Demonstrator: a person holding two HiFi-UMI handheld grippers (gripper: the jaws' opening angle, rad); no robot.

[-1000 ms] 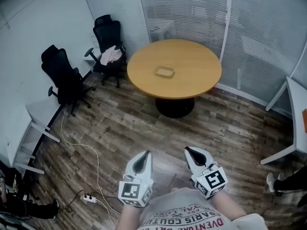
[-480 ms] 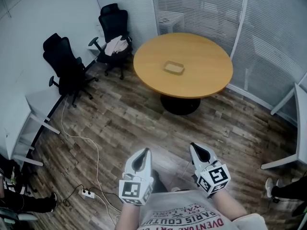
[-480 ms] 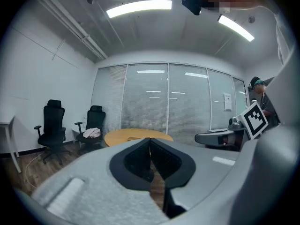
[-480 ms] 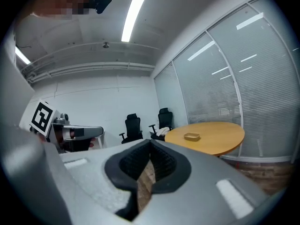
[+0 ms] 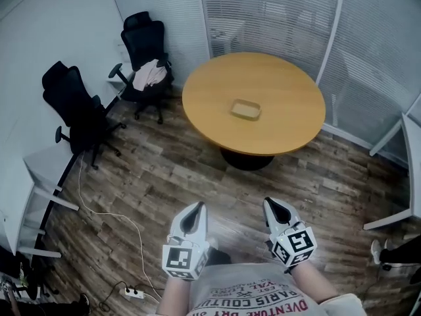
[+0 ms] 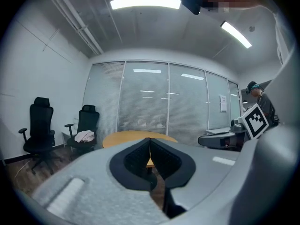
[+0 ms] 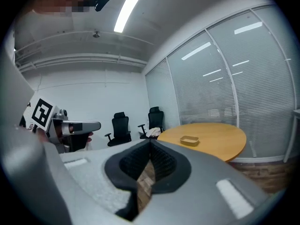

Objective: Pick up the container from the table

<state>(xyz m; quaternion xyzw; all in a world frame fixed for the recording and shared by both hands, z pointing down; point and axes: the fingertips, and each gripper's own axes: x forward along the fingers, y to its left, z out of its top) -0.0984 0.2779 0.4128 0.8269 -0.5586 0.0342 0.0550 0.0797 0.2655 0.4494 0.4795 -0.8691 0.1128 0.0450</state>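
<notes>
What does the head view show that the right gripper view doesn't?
Only the head view shows the white power strip and the thin white cable lying on the wood-plank floor. Only the right gripper view shows the long ceiling light strip overhead. Both show the round wooden table, the shallow tan container sitting on it, and the two black office chairs by the wall.

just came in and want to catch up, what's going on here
A person stands some way back from the round table, holding a gripper in each hand. The left gripper and the right gripper are both shut and empty, pointing toward the table. The container sits alone on the tabletop, untouched, so the pickup has not begun.
</notes>
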